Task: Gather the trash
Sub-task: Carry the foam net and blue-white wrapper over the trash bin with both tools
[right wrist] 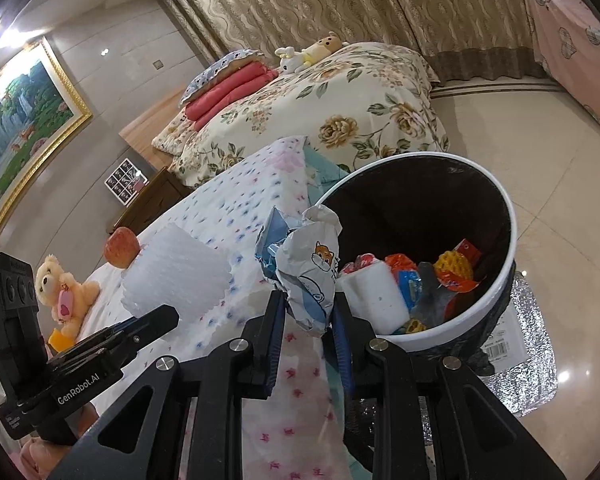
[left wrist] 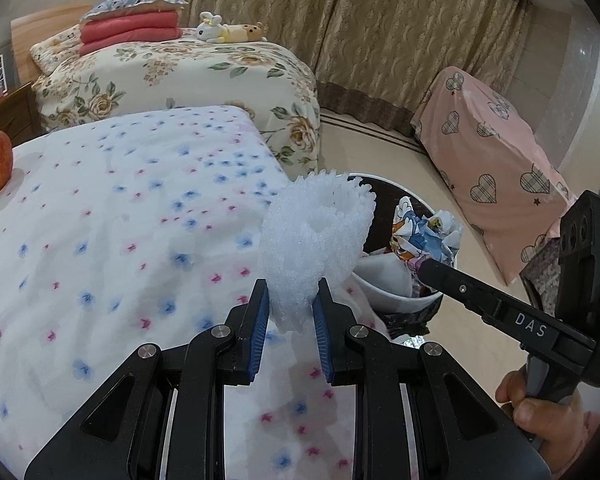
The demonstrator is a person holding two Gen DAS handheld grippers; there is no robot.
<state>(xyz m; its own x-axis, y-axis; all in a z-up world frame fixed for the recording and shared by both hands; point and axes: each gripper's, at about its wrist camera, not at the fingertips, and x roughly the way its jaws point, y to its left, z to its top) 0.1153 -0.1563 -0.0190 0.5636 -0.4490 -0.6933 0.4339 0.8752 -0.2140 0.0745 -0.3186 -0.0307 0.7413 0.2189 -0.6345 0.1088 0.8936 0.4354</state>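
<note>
The left gripper clenches a white foam net over the flowered bedspread; the right gripper grasps a crumpled wrapper just beside the trash bin

There are two grippers, the left gripper and the right gripper, one white foam net, one crumpled wrapper, one trash bin, one apple, one teddy bear and two beds.
</note>
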